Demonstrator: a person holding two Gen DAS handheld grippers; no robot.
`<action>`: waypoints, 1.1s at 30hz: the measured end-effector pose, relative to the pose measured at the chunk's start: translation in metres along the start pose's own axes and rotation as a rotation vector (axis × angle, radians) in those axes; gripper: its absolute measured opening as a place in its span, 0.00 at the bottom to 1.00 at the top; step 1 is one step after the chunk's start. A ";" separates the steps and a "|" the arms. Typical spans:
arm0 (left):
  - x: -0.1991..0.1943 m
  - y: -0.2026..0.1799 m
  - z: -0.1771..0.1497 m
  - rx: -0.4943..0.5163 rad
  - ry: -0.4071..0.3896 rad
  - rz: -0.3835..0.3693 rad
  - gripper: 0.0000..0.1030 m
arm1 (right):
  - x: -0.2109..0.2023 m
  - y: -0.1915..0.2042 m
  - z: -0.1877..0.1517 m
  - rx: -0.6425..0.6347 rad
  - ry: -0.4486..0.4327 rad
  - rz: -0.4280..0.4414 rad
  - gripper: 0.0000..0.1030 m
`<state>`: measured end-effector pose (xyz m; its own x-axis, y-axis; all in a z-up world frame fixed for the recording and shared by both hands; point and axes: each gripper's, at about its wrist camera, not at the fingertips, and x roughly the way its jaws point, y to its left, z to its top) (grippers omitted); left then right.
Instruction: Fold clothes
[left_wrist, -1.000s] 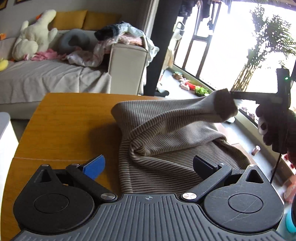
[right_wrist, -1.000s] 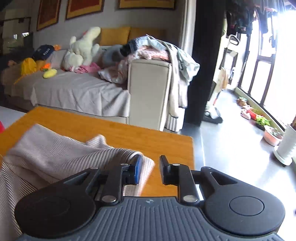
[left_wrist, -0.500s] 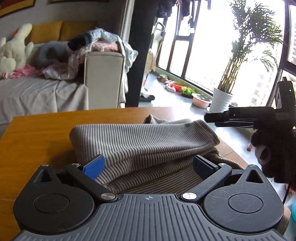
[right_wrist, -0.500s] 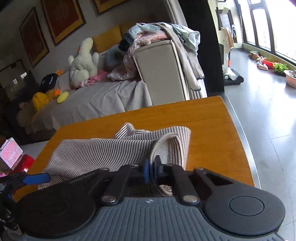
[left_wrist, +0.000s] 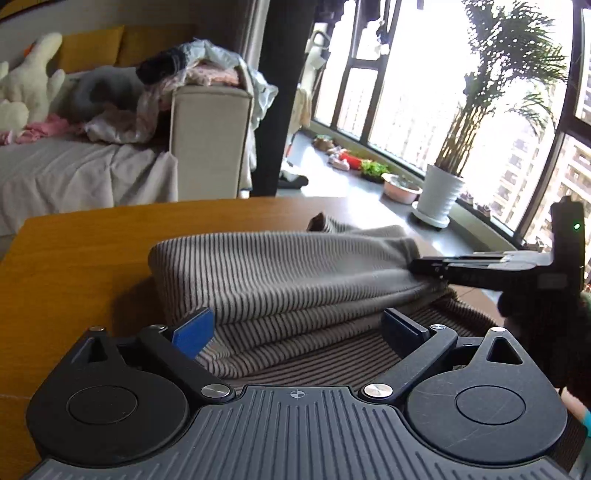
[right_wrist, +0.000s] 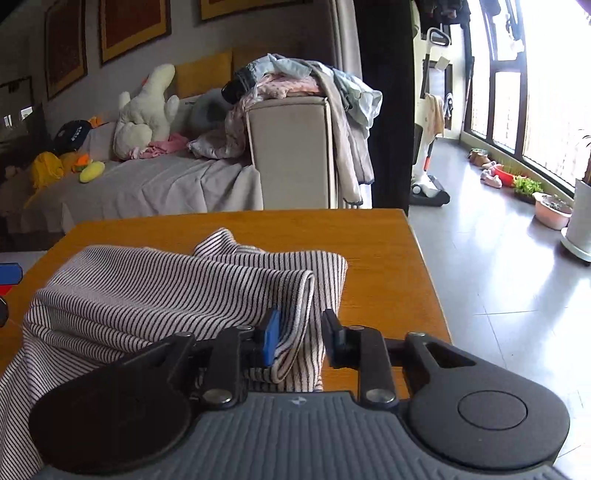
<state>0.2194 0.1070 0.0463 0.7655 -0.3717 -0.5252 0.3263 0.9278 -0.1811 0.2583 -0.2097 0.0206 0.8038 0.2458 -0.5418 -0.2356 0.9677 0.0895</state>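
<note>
A: Where do we stand with the table (right_wrist: 373, 236) and the top (right_wrist: 155, 291)?

B: We have the striped top lying on the wooden table, near its right edge, doubled over into a thick band with a rounded fold along the front. One flap pokes up behind it, so we judge the fold rough, not finished.

A: And more clothes (right_wrist: 295, 81)?

B: A heap sits on the sofa arm behind the table, well apart from us. We reckon most of the job is left.

A: Our right gripper (right_wrist: 300, 338)?

B: Its jaws have just been opening. The folded edge lies between them, but the pads no longer pinch it, so we have let go.

A: The left gripper (left_wrist: 298, 326)?

B: Spread wide over the near side of the top, holding nothing.
</note>
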 end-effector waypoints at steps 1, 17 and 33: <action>-0.007 -0.005 0.004 0.013 -0.031 -0.011 0.97 | -0.006 0.000 0.004 0.022 -0.039 0.000 0.41; 0.060 -0.004 -0.012 0.031 0.029 0.099 0.98 | 0.029 0.002 -0.010 0.253 0.010 0.226 1.00; 0.053 0.005 -0.015 -0.030 -0.005 0.054 1.00 | 0.034 0.058 0.061 -0.149 0.006 0.063 0.52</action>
<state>0.2534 0.0923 0.0049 0.7841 -0.3215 -0.5308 0.2680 0.9469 -0.1776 0.3051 -0.1415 0.0581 0.7815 0.3050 -0.5443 -0.3643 0.9313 -0.0011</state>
